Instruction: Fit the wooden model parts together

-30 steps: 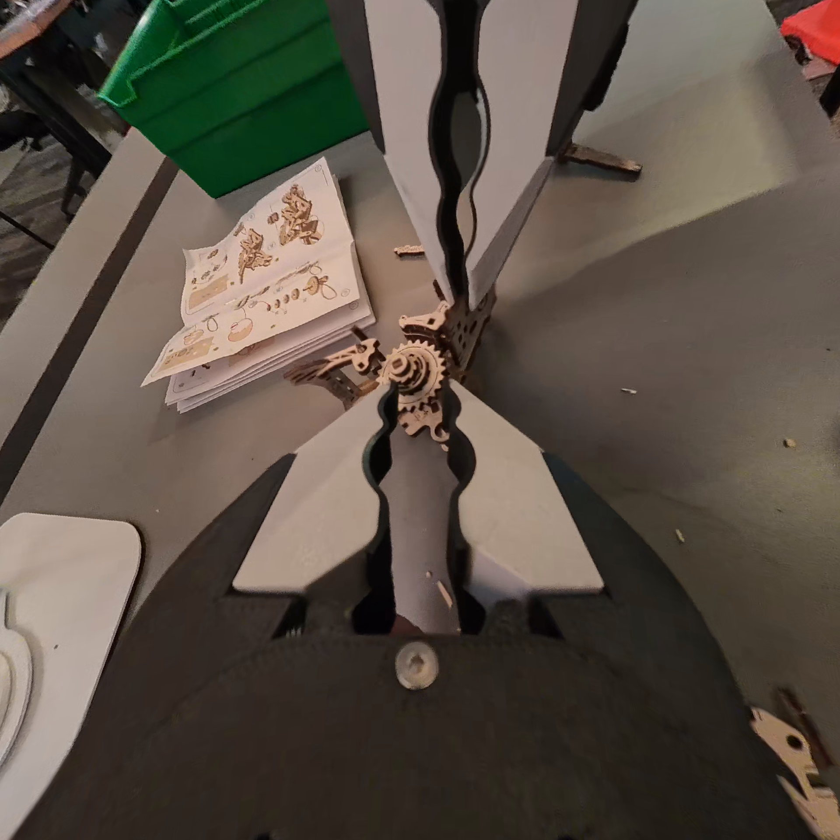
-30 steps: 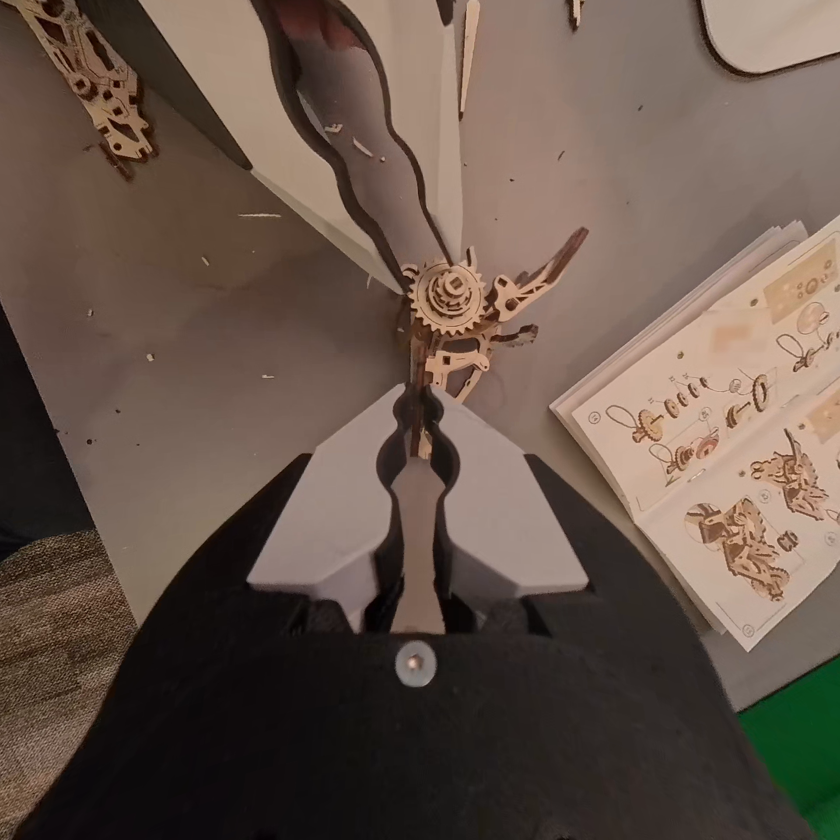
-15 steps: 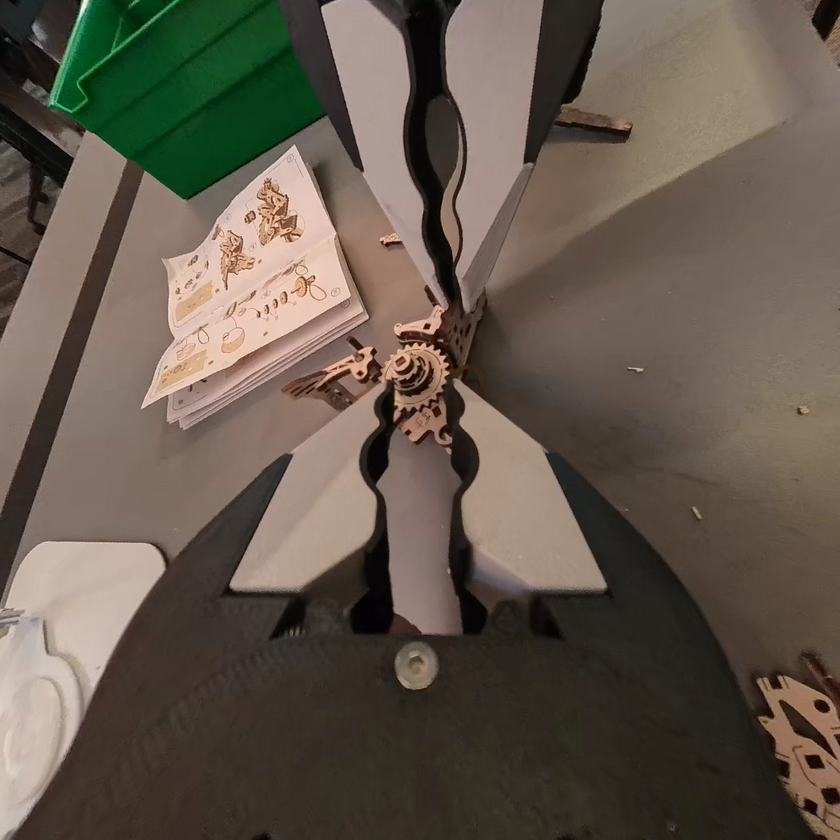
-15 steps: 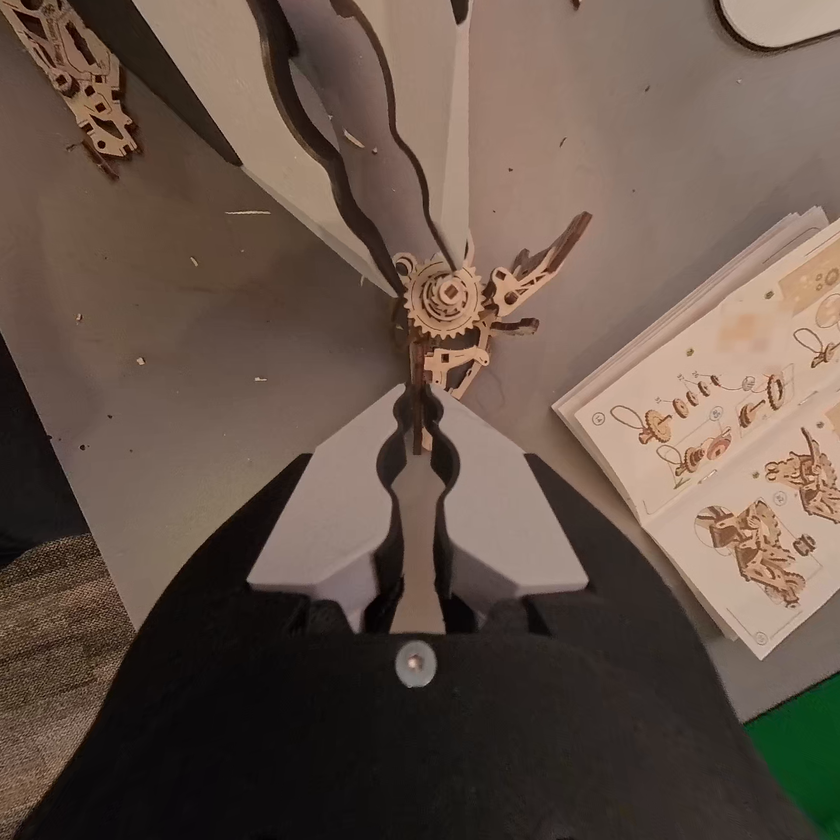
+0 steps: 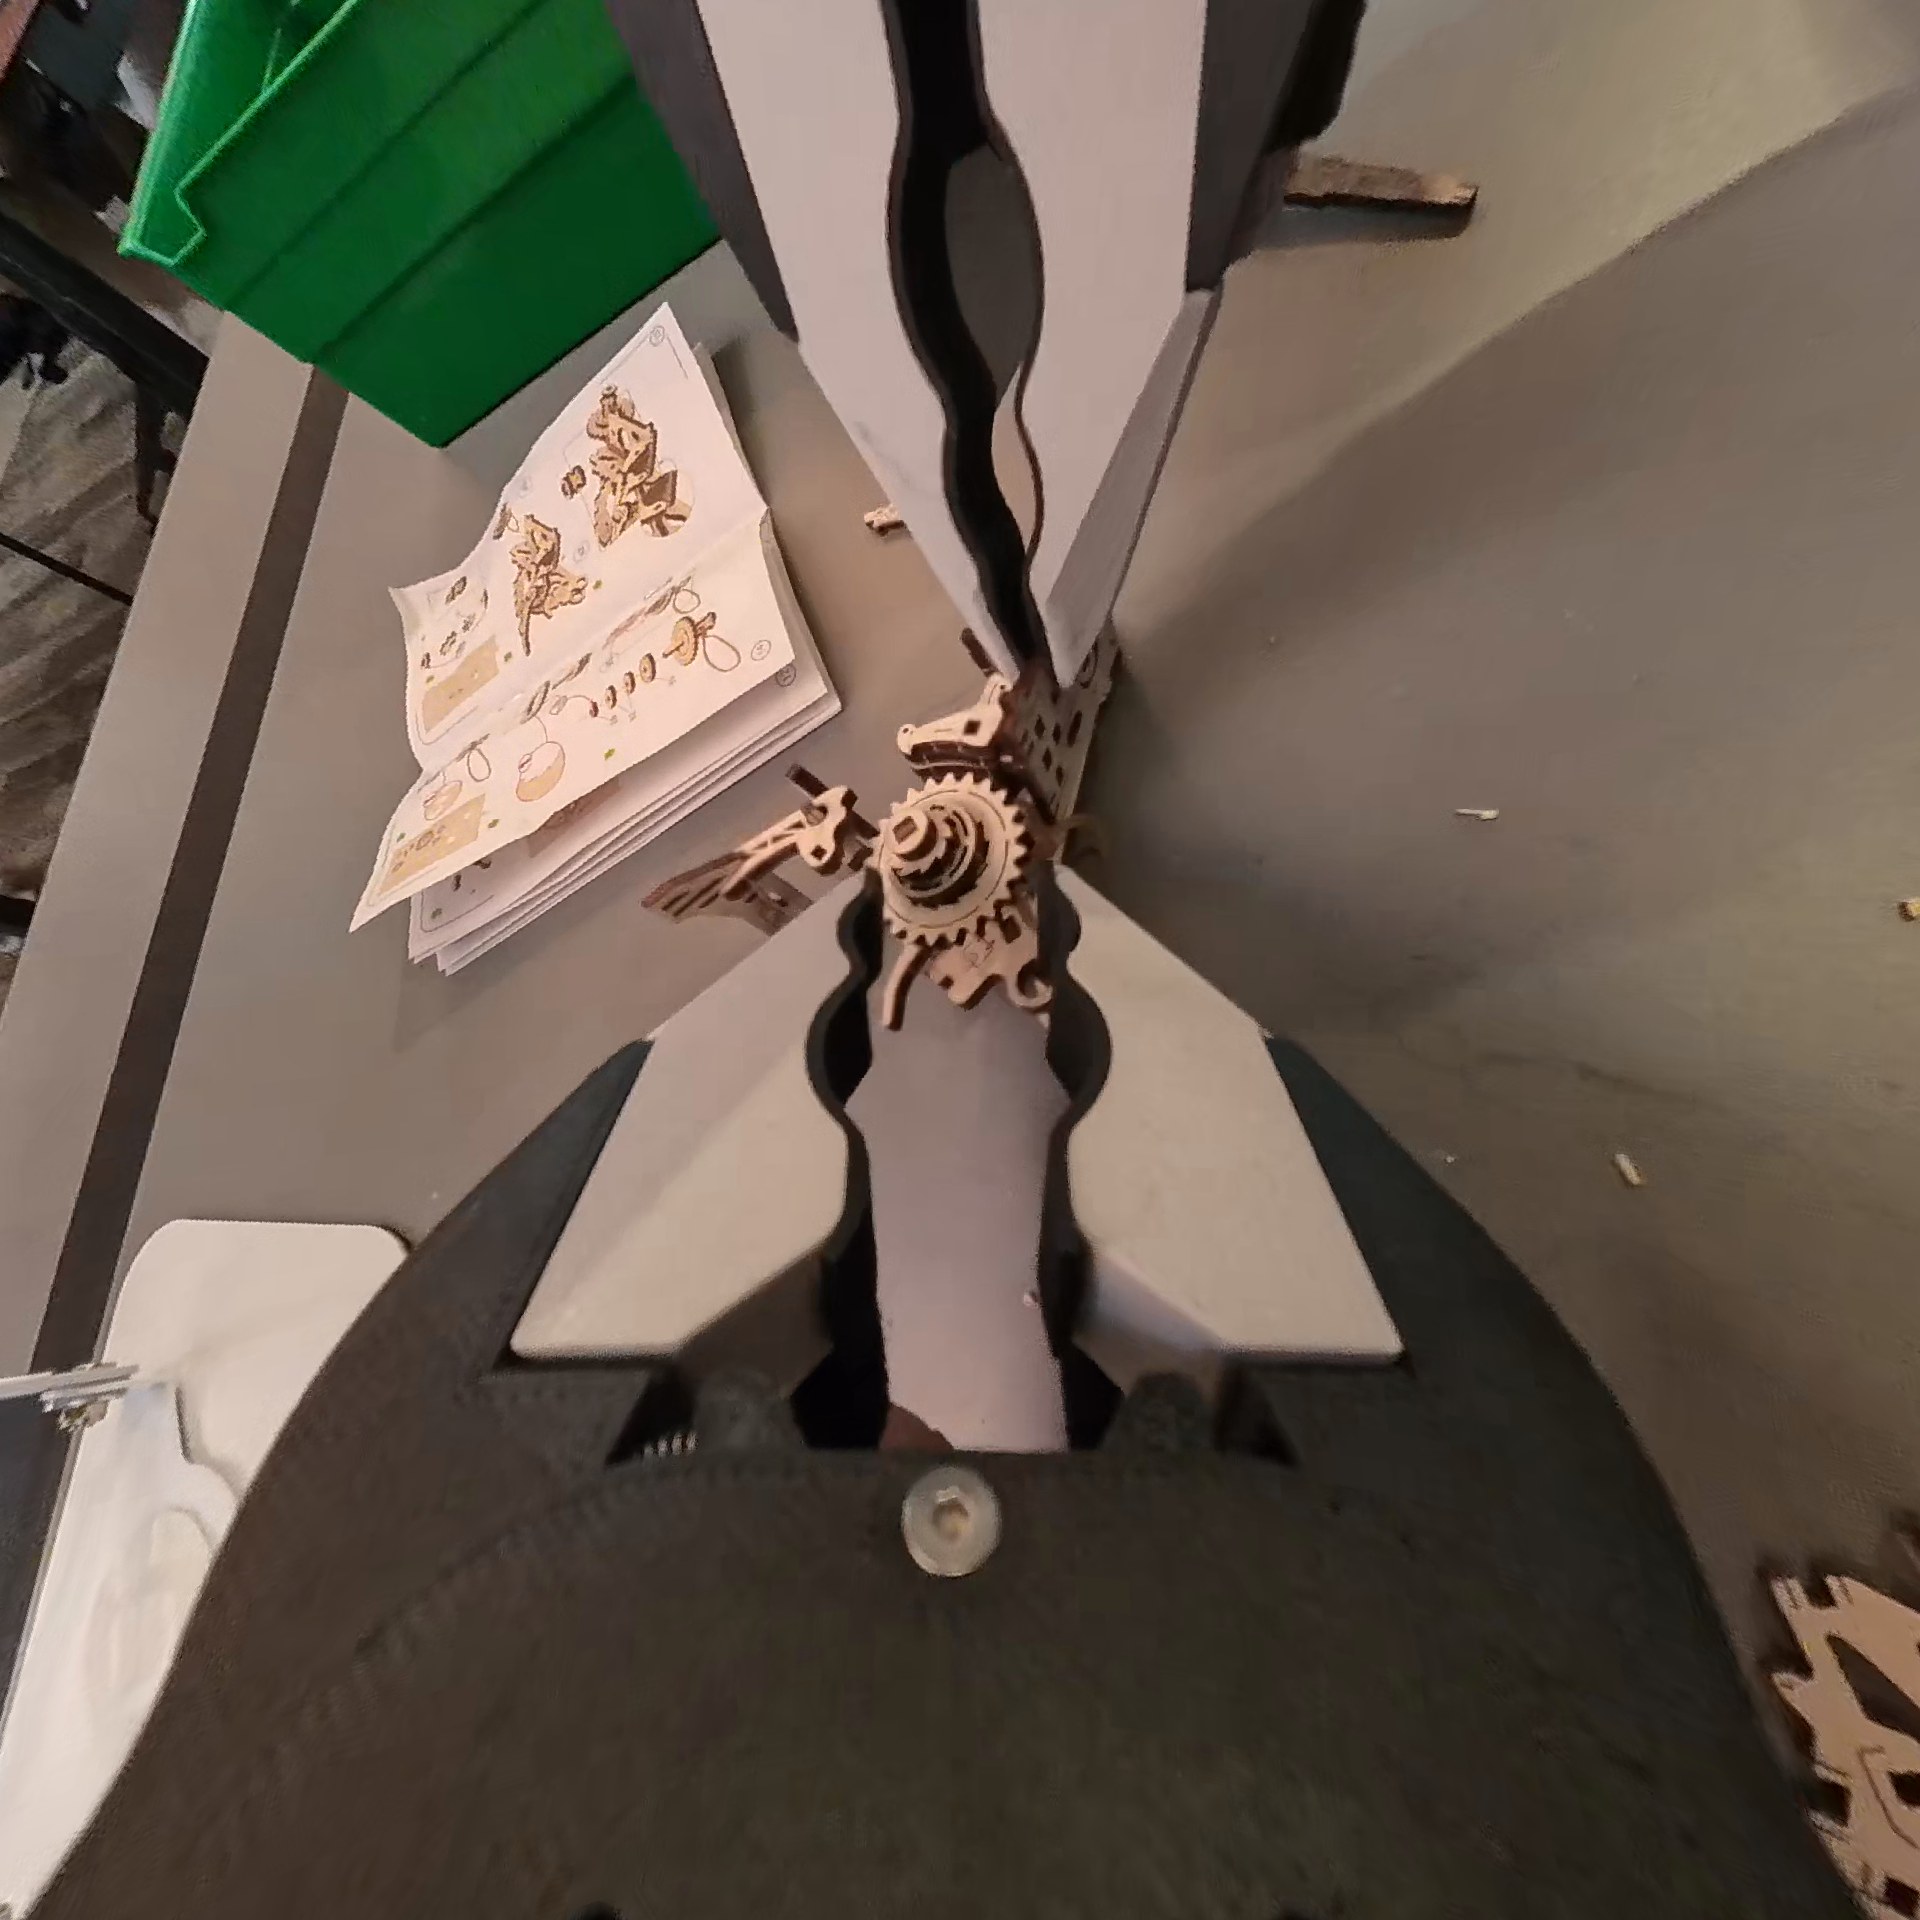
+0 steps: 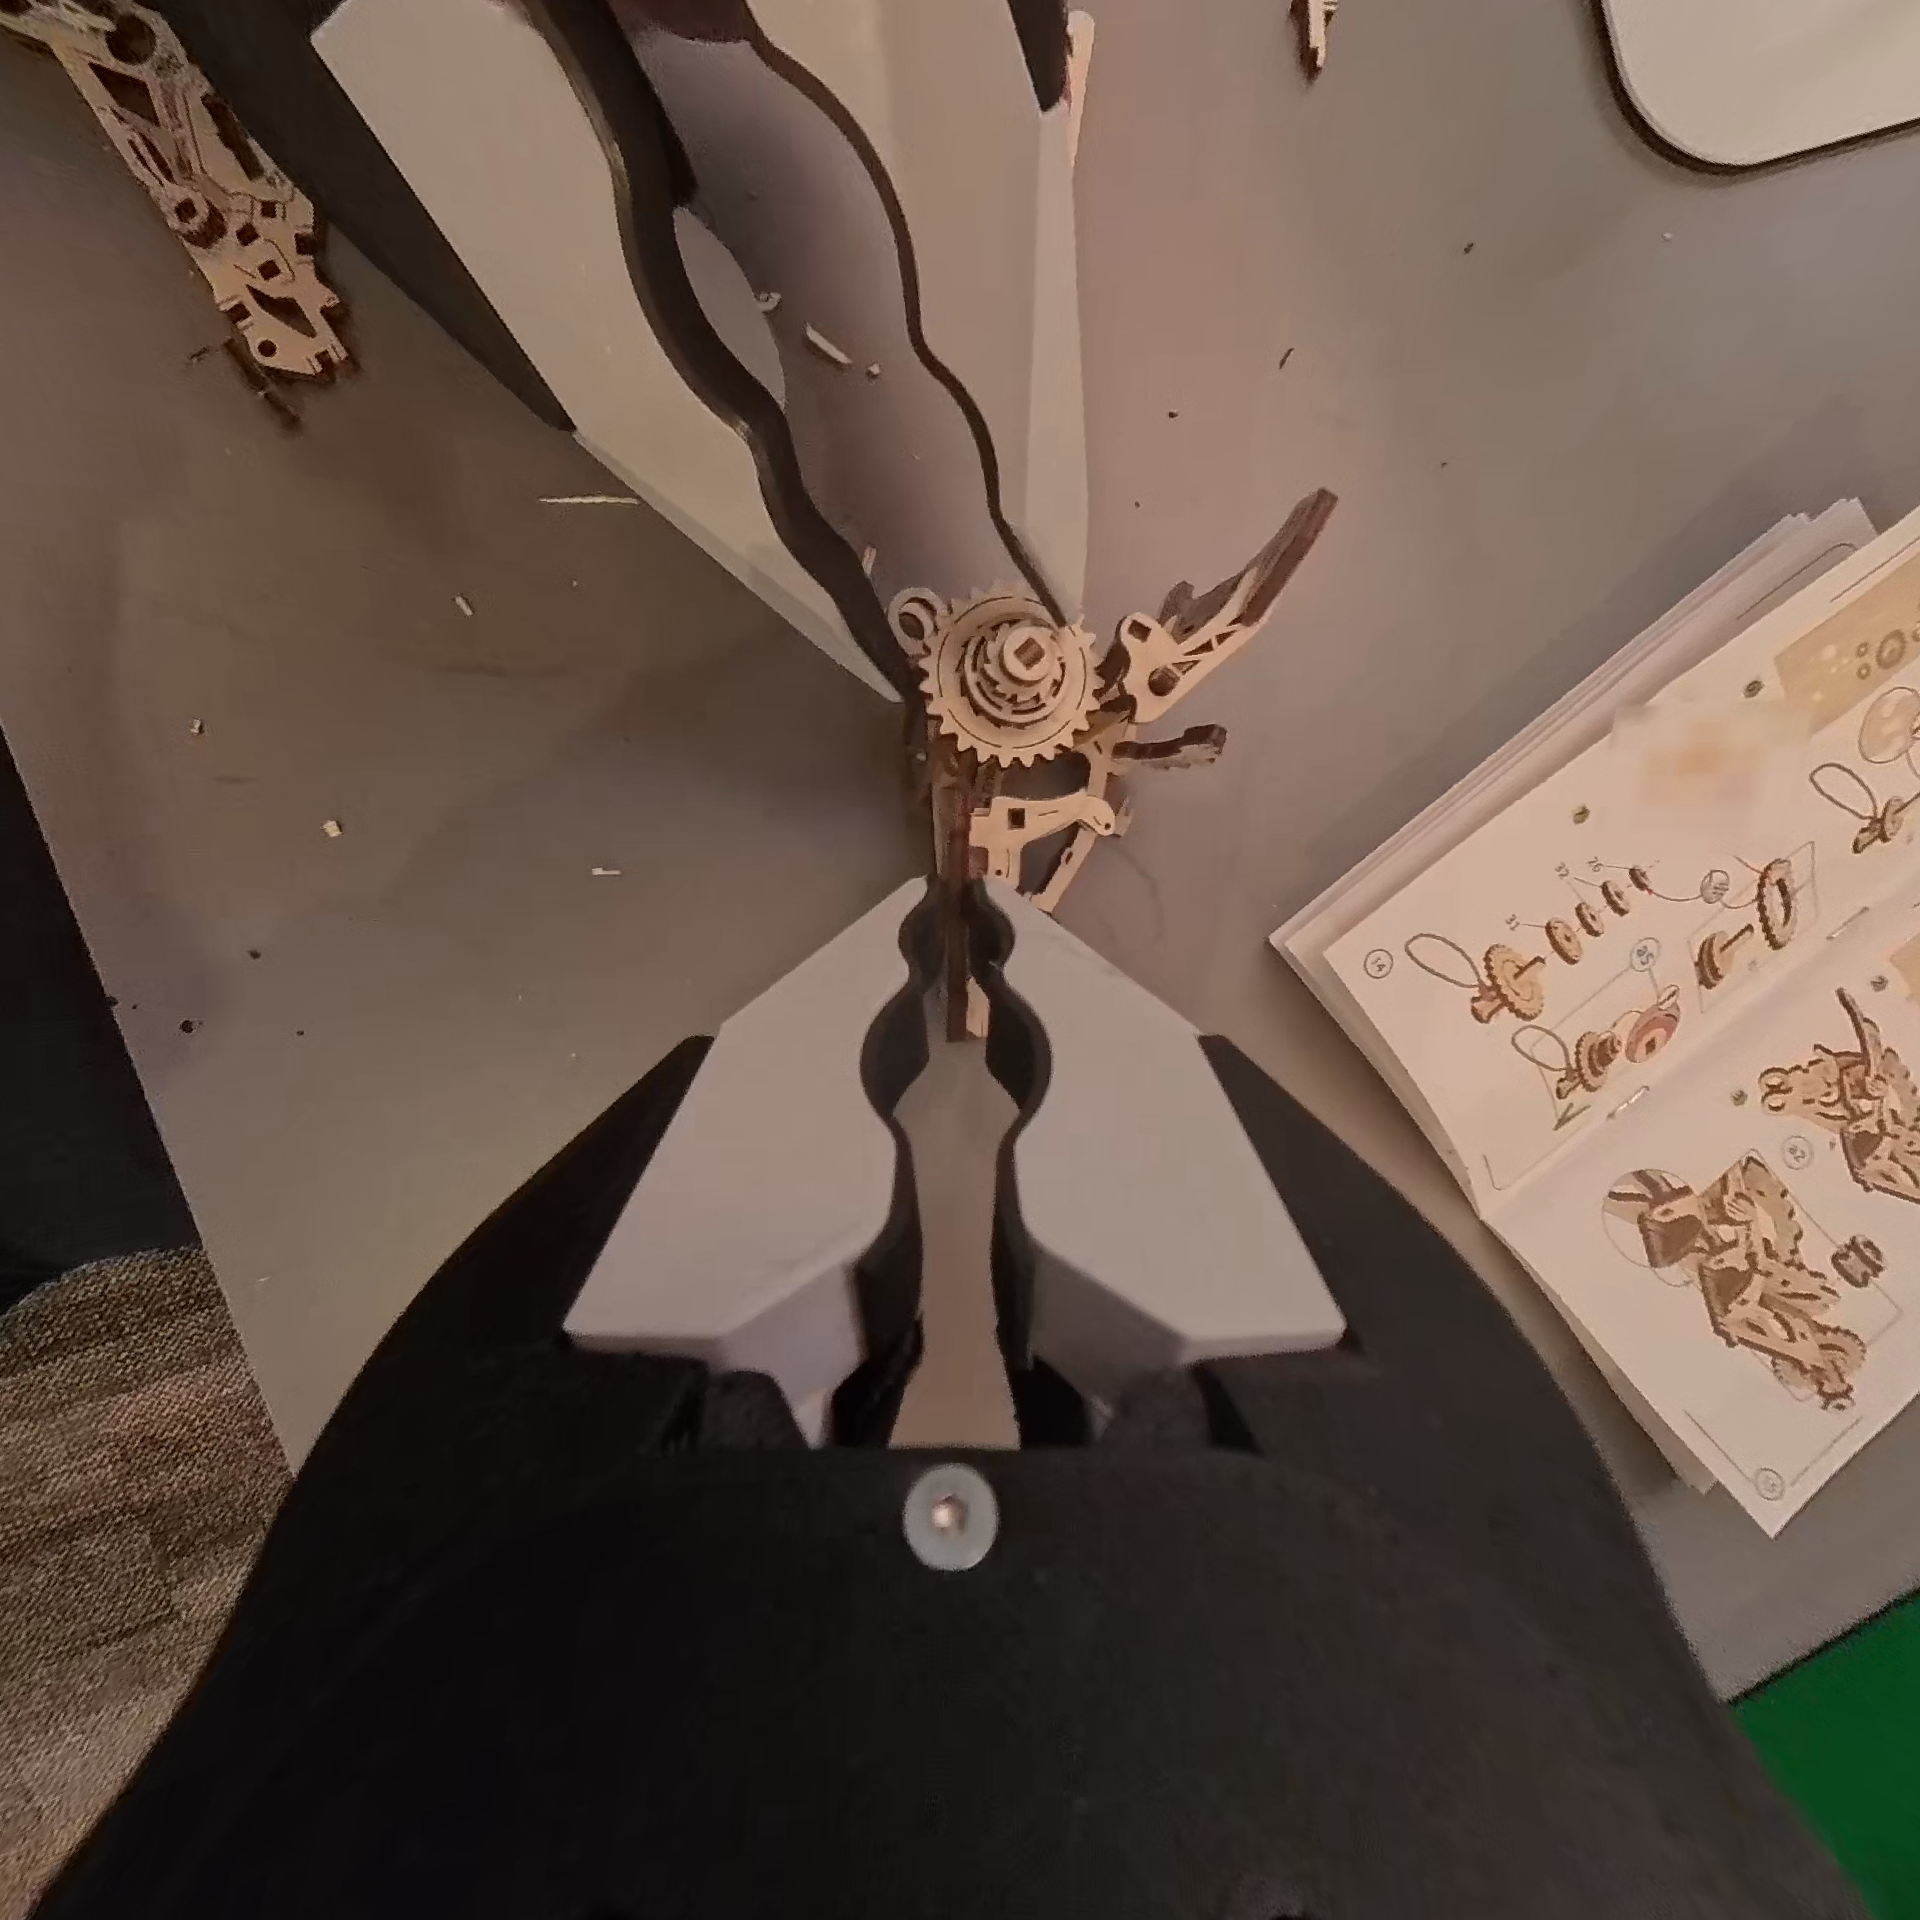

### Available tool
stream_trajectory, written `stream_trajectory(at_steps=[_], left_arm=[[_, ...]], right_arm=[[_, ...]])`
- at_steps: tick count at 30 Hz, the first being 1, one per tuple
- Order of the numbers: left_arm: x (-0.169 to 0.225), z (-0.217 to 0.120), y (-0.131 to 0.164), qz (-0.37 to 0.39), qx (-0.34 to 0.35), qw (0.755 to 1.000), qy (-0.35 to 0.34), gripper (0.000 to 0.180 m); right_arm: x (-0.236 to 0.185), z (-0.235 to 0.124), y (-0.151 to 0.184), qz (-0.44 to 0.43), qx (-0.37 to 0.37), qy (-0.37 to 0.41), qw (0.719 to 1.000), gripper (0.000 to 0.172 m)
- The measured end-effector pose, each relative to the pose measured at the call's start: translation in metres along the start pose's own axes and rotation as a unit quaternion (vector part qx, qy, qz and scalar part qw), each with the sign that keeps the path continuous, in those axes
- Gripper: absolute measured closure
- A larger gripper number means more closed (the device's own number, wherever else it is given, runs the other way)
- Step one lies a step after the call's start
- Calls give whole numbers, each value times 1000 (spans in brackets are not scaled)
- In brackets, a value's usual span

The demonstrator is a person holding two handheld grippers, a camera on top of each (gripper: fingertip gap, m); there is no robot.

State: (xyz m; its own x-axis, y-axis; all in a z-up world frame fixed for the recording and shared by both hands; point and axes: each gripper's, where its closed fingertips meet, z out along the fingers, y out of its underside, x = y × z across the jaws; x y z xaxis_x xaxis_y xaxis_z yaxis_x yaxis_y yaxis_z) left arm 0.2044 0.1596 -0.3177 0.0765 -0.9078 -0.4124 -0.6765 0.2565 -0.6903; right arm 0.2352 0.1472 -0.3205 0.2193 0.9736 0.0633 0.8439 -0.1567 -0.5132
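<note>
**A:** What does the left hand-held gripper (image 5: 956, 914) have?

**B:** Its grey fingers stand at a moderate width around the pale laser-cut wooden model (image 5: 971, 940). They flank the toothed gear wheel (image 5: 951, 862) and the frame plate behind it, and the pads appear to press on both sides. The model hangs in the air above the grey surface (image 5: 1507, 727).

**A:** And the right hand-held gripper (image 6: 961, 935)?

**B:** It is narrowed almost to nothing, pinching a thin dark-edged plate of the same model. In the left wrist view it comes in from twelve o'clock, so the two meet nose to nose with the model between them.

**A:** How will the model handle?

**B:** It is probably very light and stiff along the grain, but brittle. The slender arm sticking out at nine o'clock and the gear teeth would likely snap or pop loose under a hard squeeze. The flat frame plates look like the safest places to grip, pressing across their faces and keeping off the gear and the thin arms.

**A:** What lies farther out?

**B:** In the left wrist view, an open paper instruction booklet (image 5: 592, 707) lies on the surface at ten o'clock. A green plastic bin (image 5: 416, 208) is beyond it at eleven. A flat perforated wooden piece (image 6: 208, 208) lies at eleven o'clock in the right wrist view.
</note>
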Motion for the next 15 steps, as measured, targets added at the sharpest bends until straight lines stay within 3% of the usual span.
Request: stream_trajectory(at_steps=[1, 6, 9, 13, 15], left_arm=[[-2, 0, 1, -1, -4, 1000, -5, 153], [-2, 0, 0, -12, 1, 1000, -4, 148], [-5, -7, -2, -13, 5, 1000, -14, 146], [-8, -27, -2, -47, 12, 999, -16, 140], [-6, -40, 3, -60, 8, 998, -14, 139]], right_arm=[[1, -1, -1, 2, 5, 6, 1000, 170], [4, -24, -3, 29, 47, 20, 998, 160], [16, -59, 6, 72, 80, 68, 992, 154], [21, -102, 52, 138, 67, 148, 977, 150], [9, -104, 80, 175, 40, 154, 972, 145]])
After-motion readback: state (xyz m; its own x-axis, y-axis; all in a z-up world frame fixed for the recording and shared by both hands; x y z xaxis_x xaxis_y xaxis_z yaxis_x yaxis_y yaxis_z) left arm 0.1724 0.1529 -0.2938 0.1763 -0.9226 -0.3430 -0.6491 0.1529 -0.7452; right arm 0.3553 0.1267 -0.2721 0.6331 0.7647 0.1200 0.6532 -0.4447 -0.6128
